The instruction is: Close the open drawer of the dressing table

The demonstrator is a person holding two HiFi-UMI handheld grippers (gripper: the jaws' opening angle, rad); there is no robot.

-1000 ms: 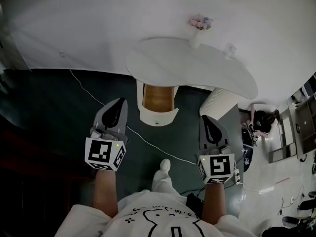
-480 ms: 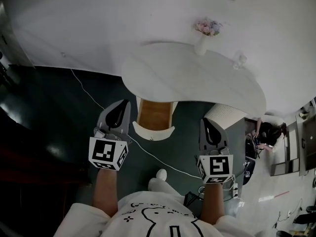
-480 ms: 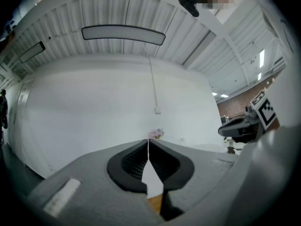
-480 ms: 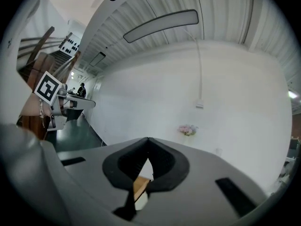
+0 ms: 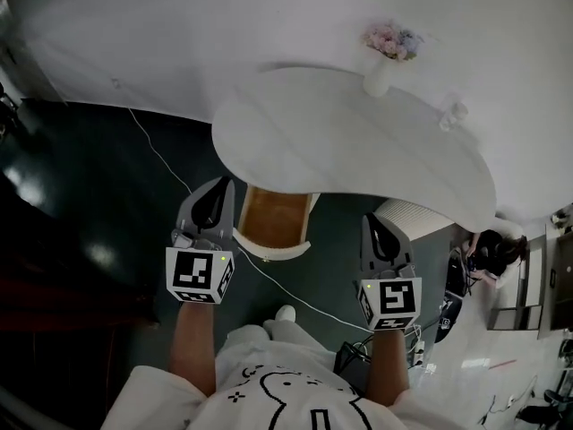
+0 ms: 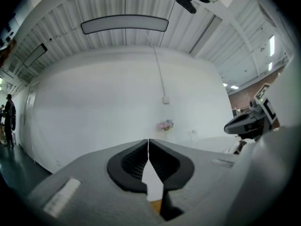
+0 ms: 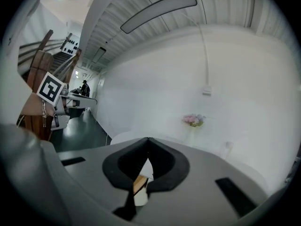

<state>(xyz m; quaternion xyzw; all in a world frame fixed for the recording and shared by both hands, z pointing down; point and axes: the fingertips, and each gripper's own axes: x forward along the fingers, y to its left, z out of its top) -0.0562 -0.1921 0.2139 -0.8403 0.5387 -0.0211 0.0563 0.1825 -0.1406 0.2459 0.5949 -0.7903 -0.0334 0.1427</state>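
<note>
The white dressing table (image 5: 349,146) fills the middle of the head view. Its open drawer (image 5: 272,216), wood-lined with a white curved front, sticks out from under the table's near edge. My left gripper (image 5: 215,192) is shut and empty, with its tip just left of the drawer's left side, apart from it. On the right, level with the drawer front, my right gripper (image 5: 372,220) is also shut and empty. In the left gripper view the jaws (image 6: 148,142) meet, with a sliver of drawer wood (image 6: 155,206) below them. The right gripper view shows its jaws (image 7: 148,140) closed too.
A white vase of pink flowers (image 5: 387,54) and a small clear item (image 5: 452,115) stand on the table's far side. A ribbed white stool (image 5: 417,219) sits under the table's right end. A white cable (image 5: 170,168) crosses the dark floor. A person (image 5: 494,249) sits far right.
The view has moved towards the table. The table looms larger and the drawer now lies between the two grippers, close to the left one. Both grippers stay shut.
</note>
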